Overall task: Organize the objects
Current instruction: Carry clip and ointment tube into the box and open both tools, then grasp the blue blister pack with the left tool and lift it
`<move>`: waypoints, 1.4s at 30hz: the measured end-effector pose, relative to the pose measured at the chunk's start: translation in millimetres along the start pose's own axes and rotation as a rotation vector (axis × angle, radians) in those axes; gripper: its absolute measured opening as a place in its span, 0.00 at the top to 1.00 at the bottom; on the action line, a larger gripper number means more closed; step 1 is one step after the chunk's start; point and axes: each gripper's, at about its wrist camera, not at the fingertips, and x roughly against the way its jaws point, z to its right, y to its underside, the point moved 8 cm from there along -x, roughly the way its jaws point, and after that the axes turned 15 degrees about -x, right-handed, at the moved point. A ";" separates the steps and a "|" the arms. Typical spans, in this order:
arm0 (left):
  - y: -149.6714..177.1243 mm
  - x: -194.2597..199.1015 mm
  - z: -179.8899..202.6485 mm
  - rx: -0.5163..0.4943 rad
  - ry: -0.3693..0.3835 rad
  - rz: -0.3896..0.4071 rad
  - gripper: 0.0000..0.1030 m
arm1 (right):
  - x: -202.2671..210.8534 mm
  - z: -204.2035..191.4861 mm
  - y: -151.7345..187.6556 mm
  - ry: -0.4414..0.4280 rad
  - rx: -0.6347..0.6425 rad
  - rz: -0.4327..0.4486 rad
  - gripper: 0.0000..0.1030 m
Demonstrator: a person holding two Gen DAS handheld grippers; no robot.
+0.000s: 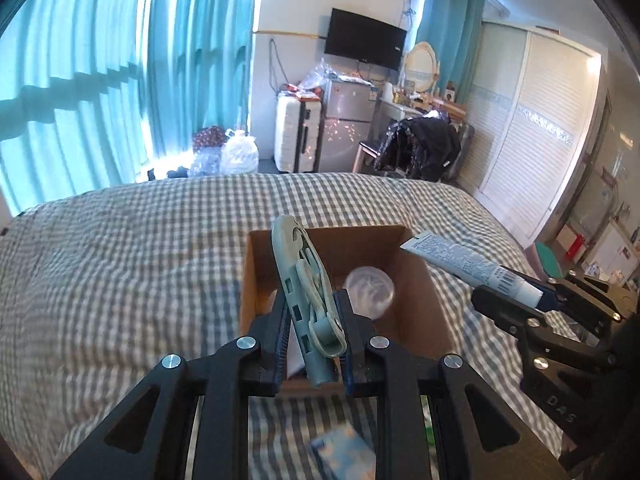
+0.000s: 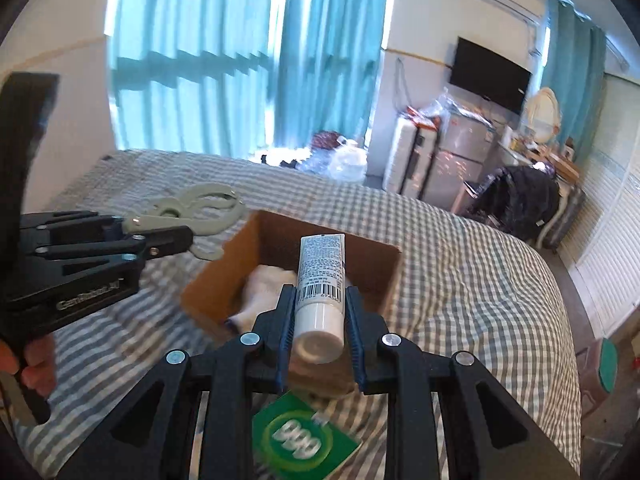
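An open cardboard box sits on the checked bed. My left gripper is shut on pale green scissors and holds them above the box's near edge; they also show in the right wrist view. My right gripper is shut on a white tube with a barcode, held over the box; the tube also shows in the left wrist view. Inside the box lie a clear round lid and a white cloth item.
A blue packet and a green packet lie on the bed in front of the box. Beyond the bed are curtains, bags, a suitcase, a fridge and a wardrobe.
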 end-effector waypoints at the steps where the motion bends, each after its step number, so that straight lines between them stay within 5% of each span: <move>1: -1.3 -12.2 -0.2 -0.007 0.011 -0.006 0.80 | -12.9 3.4 -1.7 0.005 -0.012 -0.011 0.77; 10: 11.4 -107.1 -7.8 -0.040 0.036 -0.095 0.80 | -111.9 34.7 -7.8 0.065 -0.059 -0.076 0.77; 18: 27.0 -119.8 -4.8 -0.053 0.050 -0.118 0.79 | -113.7 37.6 0.1 0.021 -0.106 -0.085 0.77; 19: 26.5 -114.2 -5.0 -0.049 0.047 -0.110 0.78 | -108.7 35.7 -2.3 0.017 -0.108 -0.076 0.74; 21: 23.3 -100.3 -4.5 -0.038 0.044 -0.096 0.73 | -94.3 33.8 -7.0 0.023 -0.111 -0.055 0.54; 22: 21.8 -91.4 -3.3 -0.034 0.049 -0.093 0.63 | -82.3 32.9 -11.2 0.024 -0.115 -0.037 0.38; 24: 17.2 -75.6 -6.1 -0.038 0.033 -0.086 0.41 | -61.8 30.1 -16.9 0.022 -0.119 -0.004 0.33; 27: 5.7 -41.5 -3.9 -0.068 -0.012 -0.052 0.35 | -26.5 27.1 -25.3 0.012 -0.114 0.016 0.27; 30: -4.0 -5.2 -2.3 -0.057 -0.059 -0.026 0.07 | 15.0 26.2 -33.0 0.019 -0.107 0.052 0.20; 42: -0.1 110.5 15.9 -0.043 -0.119 0.022 0.03 | 139.6 16.8 -23.4 0.027 -0.066 0.110 0.15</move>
